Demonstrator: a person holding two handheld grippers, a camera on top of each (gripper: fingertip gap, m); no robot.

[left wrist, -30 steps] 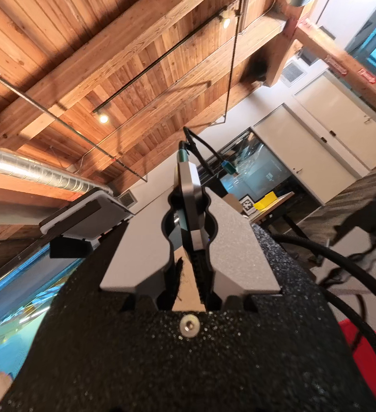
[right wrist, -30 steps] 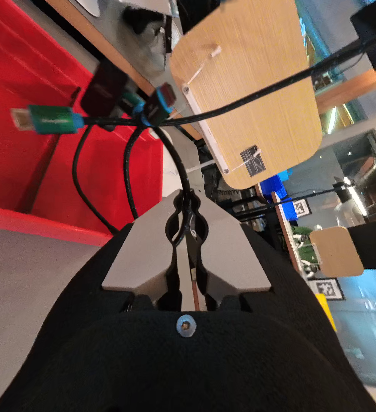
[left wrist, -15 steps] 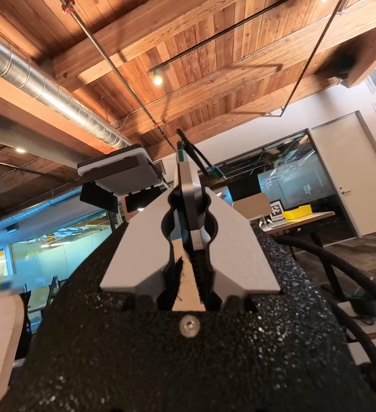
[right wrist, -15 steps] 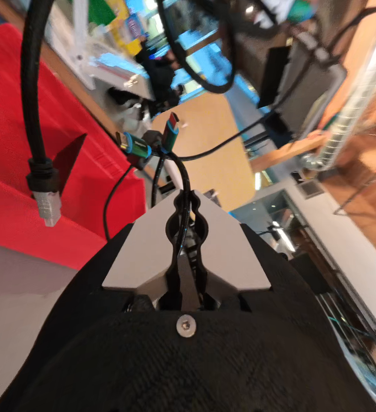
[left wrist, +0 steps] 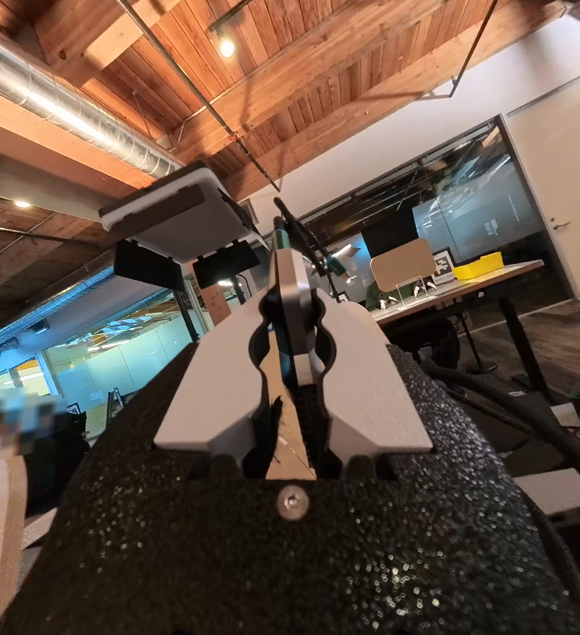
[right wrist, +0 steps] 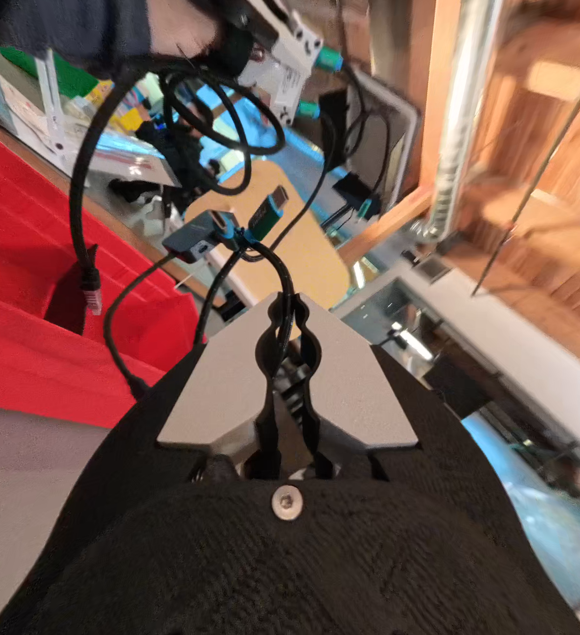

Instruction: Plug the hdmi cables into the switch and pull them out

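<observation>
In the left wrist view my left gripper (left wrist: 292, 300) is shut on the silver switch (left wrist: 292, 281), held edge-on and pointing up. A green HDMI plug (left wrist: 280, 237) sits in its far end, and black cables trail off to the right. In the right wrist view my right gripper (right wrist: 286, 299) is shut on a black braided HDMI cable (right wrist: 283, 275). Its green plug (right wrist: 268, 213) hangs free just beyond the fingertips, beside a dark grey adapter (right wrist: 195, 232). Farther up, the switch (right wrist: 288, 75) shows with two green plugs (right wrist: 328, 58) in it, next to a person's hand.
A red cloth (right wrist: 23, 240) covers the left of the right wrist view, and a black network cable (right wrist: 90, 295) dangles over it. A grey box on a stand (left wrist: 178, 220) hangs near the left gripper. A desk with a yellow tray (left wrist: 477, 269) stands at the right.
Both grippers have swung. The left view has tipped down from the ceiling toward the room. The right view has turned up, bringing the switch and hand into sight. Neither grip has changed.
</observation>
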